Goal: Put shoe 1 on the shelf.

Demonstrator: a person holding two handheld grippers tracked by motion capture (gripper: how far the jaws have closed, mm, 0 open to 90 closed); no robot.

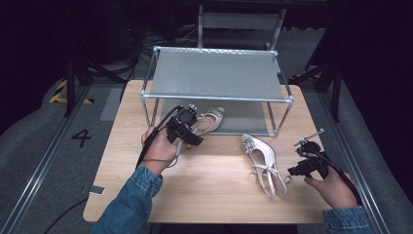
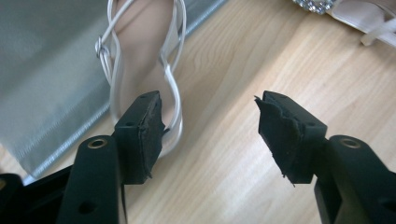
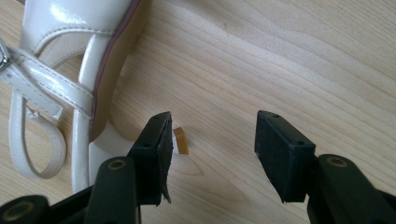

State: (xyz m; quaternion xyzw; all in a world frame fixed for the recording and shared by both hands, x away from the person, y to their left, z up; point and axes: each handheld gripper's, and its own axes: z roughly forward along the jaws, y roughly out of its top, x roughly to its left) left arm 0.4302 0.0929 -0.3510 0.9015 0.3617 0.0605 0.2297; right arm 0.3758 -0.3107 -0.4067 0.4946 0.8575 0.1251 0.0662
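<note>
We see the left hand-held gripper (image 2: 208,126) released beside the racked sandal (image 2: 142,56); the right hand-held gripper (image 3: 212,149) is released by the other sandal (image 3: 70,70) on the surface (image 3: 280,60).

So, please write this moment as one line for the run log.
left tool: open, behind shoe on rack | right tool: open, beside shoe on table | nothing held

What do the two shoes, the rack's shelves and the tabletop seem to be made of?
Shoe on the table: glossy cream patent-like leather or synthetic, seen in the sheen and stitched straps. Shoe on the rack's lower shelf: apparently the same, with a sparkly toe ornament. Rack: matt grey fabric sheets on a silvery metal tube frame. Tabletop: pale wood grain, possibly laminate.
</note>
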